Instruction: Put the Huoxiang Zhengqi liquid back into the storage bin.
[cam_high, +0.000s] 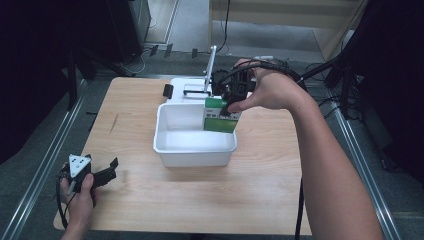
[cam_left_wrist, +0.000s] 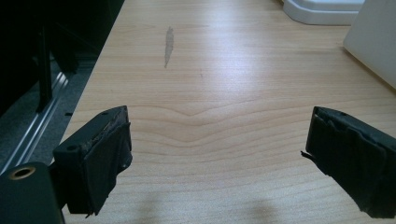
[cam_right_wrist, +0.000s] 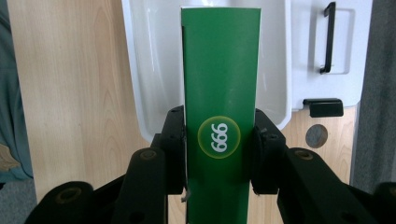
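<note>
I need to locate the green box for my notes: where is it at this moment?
In the high view, the green box is right of centre, clamped in the right gripper over the right rear corner of the white tub.

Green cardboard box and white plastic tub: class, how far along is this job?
Done: the right gripper has the green cardboard box clamped between its jaws and lifted off the wooden table. In hand: the box hangs upright over the right rear corner of the white plastic tub, which looks empty. Left: probably lowering it in and letting go. The left gripper is open, resting at the table's near left.
</note>
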